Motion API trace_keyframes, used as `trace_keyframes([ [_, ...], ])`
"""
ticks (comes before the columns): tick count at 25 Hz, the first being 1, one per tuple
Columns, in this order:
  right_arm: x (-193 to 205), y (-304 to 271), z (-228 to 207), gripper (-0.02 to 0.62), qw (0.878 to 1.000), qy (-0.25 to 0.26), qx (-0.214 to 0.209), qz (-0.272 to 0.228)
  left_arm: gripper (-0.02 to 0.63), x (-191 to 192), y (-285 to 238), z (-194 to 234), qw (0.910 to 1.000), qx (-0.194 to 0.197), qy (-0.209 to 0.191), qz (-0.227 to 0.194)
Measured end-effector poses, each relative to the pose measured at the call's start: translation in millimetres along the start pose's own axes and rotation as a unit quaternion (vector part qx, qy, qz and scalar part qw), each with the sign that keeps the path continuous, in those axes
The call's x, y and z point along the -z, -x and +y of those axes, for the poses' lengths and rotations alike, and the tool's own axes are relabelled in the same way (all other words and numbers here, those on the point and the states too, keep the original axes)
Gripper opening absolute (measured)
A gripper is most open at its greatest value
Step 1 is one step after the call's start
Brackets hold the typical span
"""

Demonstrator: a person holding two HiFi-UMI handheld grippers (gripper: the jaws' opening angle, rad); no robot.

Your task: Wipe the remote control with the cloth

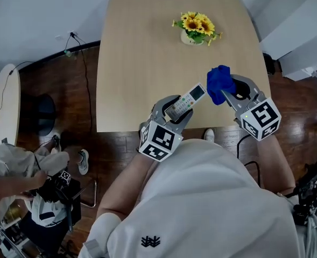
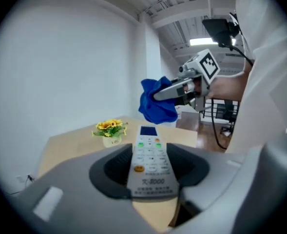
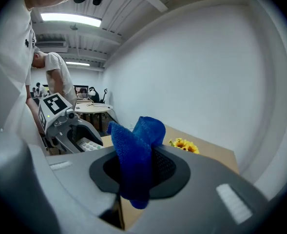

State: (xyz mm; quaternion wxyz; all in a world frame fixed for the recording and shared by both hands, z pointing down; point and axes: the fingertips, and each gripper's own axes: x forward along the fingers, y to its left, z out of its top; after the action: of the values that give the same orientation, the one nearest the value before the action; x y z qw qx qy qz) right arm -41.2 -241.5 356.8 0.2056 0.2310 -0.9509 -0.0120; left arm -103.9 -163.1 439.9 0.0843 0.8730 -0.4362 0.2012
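My left gripper [image 1: 181, 109] is shut on a white remote control [image 1: 186, 102], which it holds in the air above the near edge of the wooden table [image 1: 142, 52]. The remote [image 2: 150, 162] lies flat between the jaws, buttons up, its small screen pointing away. My right gripper [image 1: 226, 92] is shut on a bunched blue cloth [image 1: 219, 82], held just to the right of the remote's far end without touching it. In the right gripper view the cloth [image 3: 136, 157] sticks up and hangs down between the jaws, and the left gripper [image 3: 67, 126] shows at the left.
A small pot of yellow sunflowers [image 1: 196, 28] stands at the far side of the table. A round white table [image 1: 2, 104] and a person crouching over gear [image 1: 23, 179] are on the floor to the left. Cables run along the dark floor.
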Motion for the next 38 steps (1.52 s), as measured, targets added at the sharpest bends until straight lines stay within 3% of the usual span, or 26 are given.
trace_keyframes([
  [4,2,7,-7,0.080,1.000,-0.013,0.027,0.008,0.236,8,0,9,0.9999,0.012,0.004,-0.003],
  [8,-5,3,17,0.079,1.000,-0.014,0.020,0.000,0.236,11,-6,12,0.9996,0.028,-0.001,-0.007],
  [16,-65,-19,119,0.080,0.995,-0.006,-0.086,-0.050,0.235,0,-11,4,0.9979,0.060,-0.013,-0.021],
  [21,-67,-37,153,0.079,0.990,-0.007,-0.131,-0.057,0.235,-2,-12,3,0.9977,0.062,-0.017,-0.021],
  [24,-56,-40,139,0.079,0.992,-0.024,-0.114,-0.049,0.235,-3,-8,5,0.9980,0.054,-0.013,-0.029],
  [31,-15,-35,64,0.078,0.999,-0.016,-0.031,-0.014,0.235,5,4,15,0.9989,0.039,-0.005,-0.025],
  [38,2,-17,5,0.078,0.998,-0.041,0.050,0.008,0.235,9,8,22,0.9991,0.035,0.001,-0.024],
])
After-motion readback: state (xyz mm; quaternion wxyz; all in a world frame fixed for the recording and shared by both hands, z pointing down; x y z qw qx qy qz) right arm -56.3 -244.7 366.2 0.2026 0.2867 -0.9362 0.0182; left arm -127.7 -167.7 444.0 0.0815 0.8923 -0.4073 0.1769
